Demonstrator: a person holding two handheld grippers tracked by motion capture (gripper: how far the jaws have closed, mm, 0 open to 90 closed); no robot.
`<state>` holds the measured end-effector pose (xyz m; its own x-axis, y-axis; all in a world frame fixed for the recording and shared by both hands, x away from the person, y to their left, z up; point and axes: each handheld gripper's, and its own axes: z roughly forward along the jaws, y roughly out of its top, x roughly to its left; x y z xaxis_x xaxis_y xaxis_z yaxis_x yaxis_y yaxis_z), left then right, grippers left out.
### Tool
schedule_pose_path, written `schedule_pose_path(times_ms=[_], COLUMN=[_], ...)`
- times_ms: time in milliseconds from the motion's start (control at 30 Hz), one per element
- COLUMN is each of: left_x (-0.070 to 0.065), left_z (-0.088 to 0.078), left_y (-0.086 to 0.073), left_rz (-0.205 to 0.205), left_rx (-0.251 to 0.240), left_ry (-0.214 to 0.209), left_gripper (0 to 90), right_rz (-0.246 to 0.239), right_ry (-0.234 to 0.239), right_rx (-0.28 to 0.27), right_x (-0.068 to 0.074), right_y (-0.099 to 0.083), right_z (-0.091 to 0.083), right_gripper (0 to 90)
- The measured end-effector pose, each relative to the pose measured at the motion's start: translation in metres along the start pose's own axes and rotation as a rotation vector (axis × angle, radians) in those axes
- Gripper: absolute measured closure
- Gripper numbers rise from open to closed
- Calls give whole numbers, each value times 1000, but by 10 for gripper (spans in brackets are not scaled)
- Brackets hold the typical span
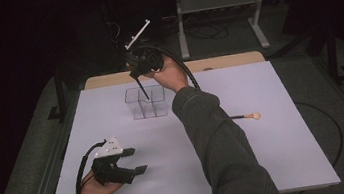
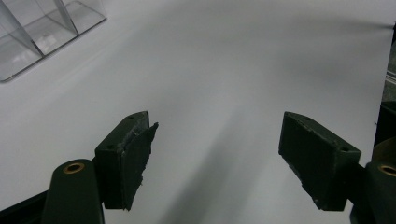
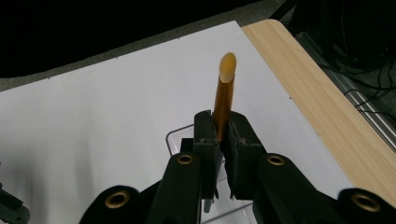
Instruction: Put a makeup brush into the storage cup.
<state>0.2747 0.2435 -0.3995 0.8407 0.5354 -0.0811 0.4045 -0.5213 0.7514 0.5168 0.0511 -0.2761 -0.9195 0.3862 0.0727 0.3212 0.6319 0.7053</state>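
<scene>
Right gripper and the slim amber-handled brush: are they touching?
Touching. In the right gripper view the right gripper has its black jaws shut tight on the slim amber-handled brush, with no gap on either side, above the clear plastic compartment box.

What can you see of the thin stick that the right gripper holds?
The stick is slim and amber-brown with a slanted, paler tip in the right gripper view. The right gripper is shut on it. In the high view it looks dark and points down into the clear divided box. Whether it touches the box is unclear.
</scene>
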Motion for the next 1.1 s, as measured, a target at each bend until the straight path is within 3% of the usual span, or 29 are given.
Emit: schedule_pose_path(times_ms=[1100], left_x=[0], left_z=[0], left_y=[1], left_rz=[-3], left_rx=[-6], left_ry=[0], left_gripper=[248], right_rz=[9], right_ry=[-2], right_rx=[13], right_x=[0], right_y=[-14], right_z=[12], right_gripper=[827])
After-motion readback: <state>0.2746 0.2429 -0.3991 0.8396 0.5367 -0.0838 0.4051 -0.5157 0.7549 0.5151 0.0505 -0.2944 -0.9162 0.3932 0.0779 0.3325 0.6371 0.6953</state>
